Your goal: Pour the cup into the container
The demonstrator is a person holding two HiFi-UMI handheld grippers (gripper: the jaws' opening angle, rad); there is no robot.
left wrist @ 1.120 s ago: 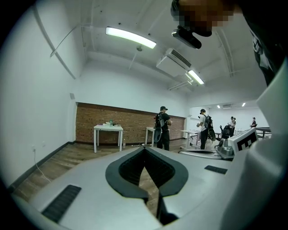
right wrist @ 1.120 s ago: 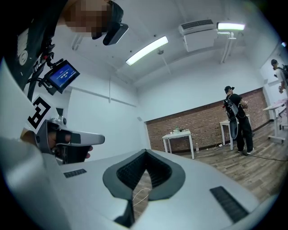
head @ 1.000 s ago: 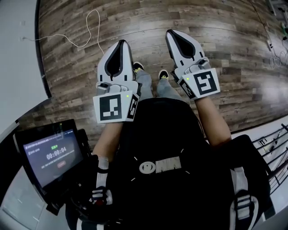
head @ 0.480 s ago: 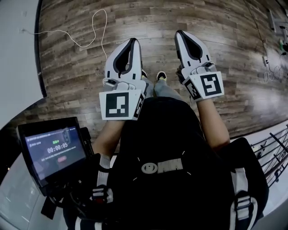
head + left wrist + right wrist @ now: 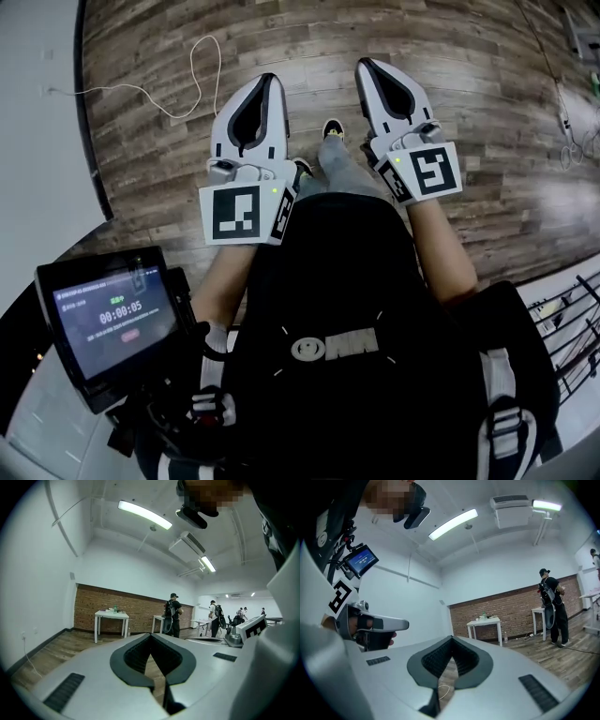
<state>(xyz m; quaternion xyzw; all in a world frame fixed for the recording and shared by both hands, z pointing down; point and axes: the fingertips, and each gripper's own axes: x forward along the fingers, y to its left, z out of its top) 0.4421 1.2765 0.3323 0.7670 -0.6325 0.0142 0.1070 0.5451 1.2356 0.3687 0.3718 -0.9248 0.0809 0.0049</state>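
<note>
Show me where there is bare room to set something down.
Bare wooden floor lies ahead, between the white cable on the left and the cords at the right edge. The far white table by the brick wall already carries a bottle; its free room is too far to judge.

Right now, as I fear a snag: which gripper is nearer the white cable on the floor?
Left. In the head view the left gripper sits just right of the white cable; the right gripper is farther right, past the person's legs.
</note>
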